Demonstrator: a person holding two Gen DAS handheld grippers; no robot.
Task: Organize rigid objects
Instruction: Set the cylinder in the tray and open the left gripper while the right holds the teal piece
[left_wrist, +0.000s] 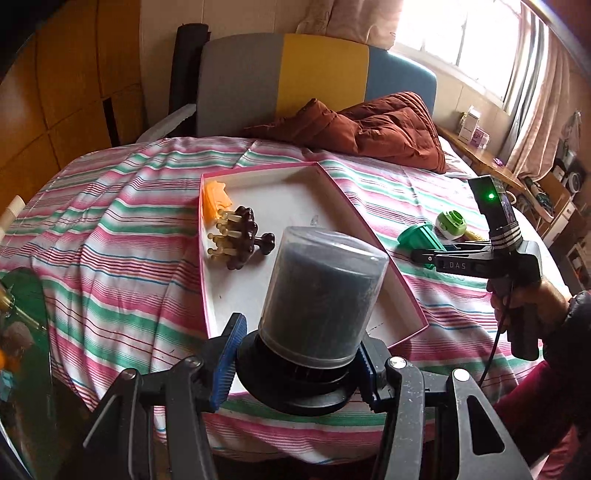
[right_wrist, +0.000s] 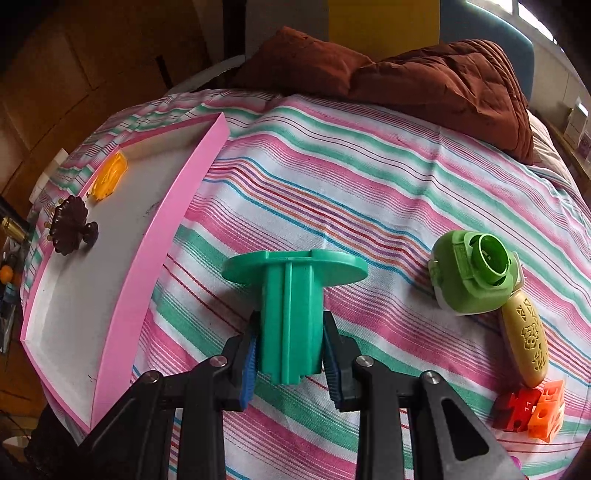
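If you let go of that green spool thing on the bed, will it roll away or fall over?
The green spool, gripped by the right gripper, looks like stiff hard plastic, so it probably won't squash. Its wide flat flange could let it stand steadily, though the soft striped sheet might tip it. On its side, it would likely roll in a curve.

Light: daylight from the window (left_wrist: 458, 33) far right, blown out
Left side: dim, shadowed
Edges: strong fisheye bending, dark corners
Focus: mostly sharp
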